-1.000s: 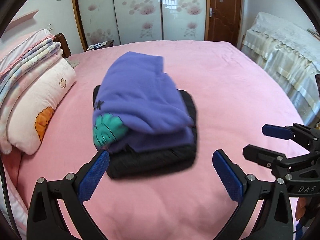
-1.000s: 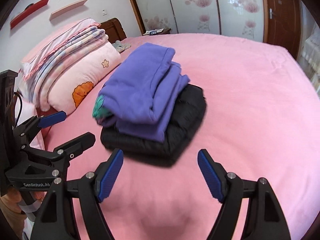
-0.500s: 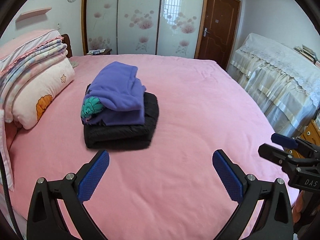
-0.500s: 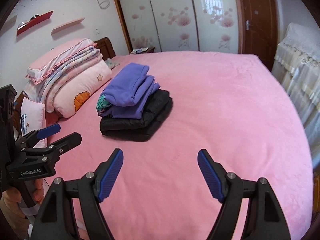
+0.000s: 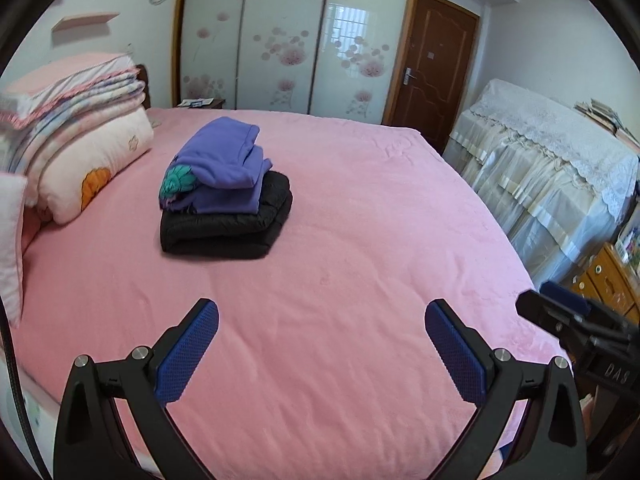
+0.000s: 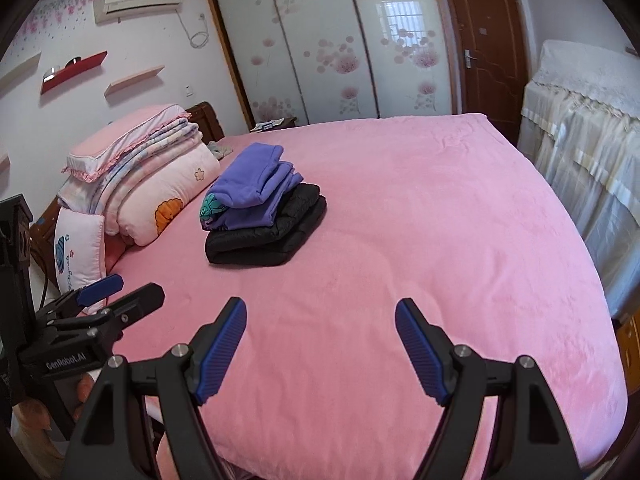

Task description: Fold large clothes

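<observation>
A folded purple garment [image 5: 224, 168] with a teal print lies on top of a folded black jacket [image 5: 228, 224] on the pink bed [image 5: 360, 240], left of the middle. The stack also shows in the right wrist view, purple [image 6: 252, 184] on black [image 6: 272, 236]. My left gripper [image 5: 320, 320] is open and empty, held over the bed's near part, well back from the stack. My right gripper [image 6: 320, 320] is open and empty too, beside it.
Pillows and folded quilts [image 5: 72, 140] are piled at the bed's left head end. A lace-covered piece of furniture [image 5: 552, 160] stands along the right. Sliding wardrobe doors [image 6: 328, 40] and a brown door [image 6: 480, 40] are at the back.
Both grippers have pulled back and up from the stack, which now looks smaller and farther. The stack has not moved. Both jaws stay open.
</observation>
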A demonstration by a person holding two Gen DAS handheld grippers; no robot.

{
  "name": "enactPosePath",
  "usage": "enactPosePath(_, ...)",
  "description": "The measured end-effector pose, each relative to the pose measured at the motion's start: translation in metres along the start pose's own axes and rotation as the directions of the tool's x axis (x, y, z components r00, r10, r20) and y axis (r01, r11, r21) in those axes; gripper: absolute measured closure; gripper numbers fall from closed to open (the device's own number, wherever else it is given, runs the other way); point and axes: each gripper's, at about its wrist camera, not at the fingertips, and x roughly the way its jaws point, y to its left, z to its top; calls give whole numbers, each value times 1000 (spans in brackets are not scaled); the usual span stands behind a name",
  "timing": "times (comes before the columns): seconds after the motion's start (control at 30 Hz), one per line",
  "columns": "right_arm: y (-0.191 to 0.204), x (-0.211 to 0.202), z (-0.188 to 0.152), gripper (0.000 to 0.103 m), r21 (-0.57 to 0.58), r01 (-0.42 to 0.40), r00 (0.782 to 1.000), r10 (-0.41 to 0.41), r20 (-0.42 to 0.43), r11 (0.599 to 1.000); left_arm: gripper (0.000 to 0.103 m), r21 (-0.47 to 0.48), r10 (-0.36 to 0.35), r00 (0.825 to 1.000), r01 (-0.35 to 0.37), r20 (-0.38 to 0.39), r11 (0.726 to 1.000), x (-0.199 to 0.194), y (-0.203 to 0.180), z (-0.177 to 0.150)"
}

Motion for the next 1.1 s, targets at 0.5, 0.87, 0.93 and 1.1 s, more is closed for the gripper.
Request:
enactPosePath(0.5, 2, -37, -77, 26, 31, 143, 988, -144, 52, 989, 0, 25, 136, 990, -137, 29, 990, -27, -35, -71)
enactPosePath(0.87, 11, -38, -87, 26, -28, 207, 977, -205, 61, 978, 0, 72, 135, 991, -136, 14, 988, -27, -46, -82)
enactPosePath(0.93, 14, -39, -89, 26, -38, 210, 976, -207, 65, 977, 1, 75, 133, 991, -134, 6, 988, -26, -46, -84)
enactPosePath(1.1, 17, -40, -90, 26, -49, 209, 976, -205, 66, 977, 1, 78, 149, 989, -147, -9, 986, -23, -47, -87)
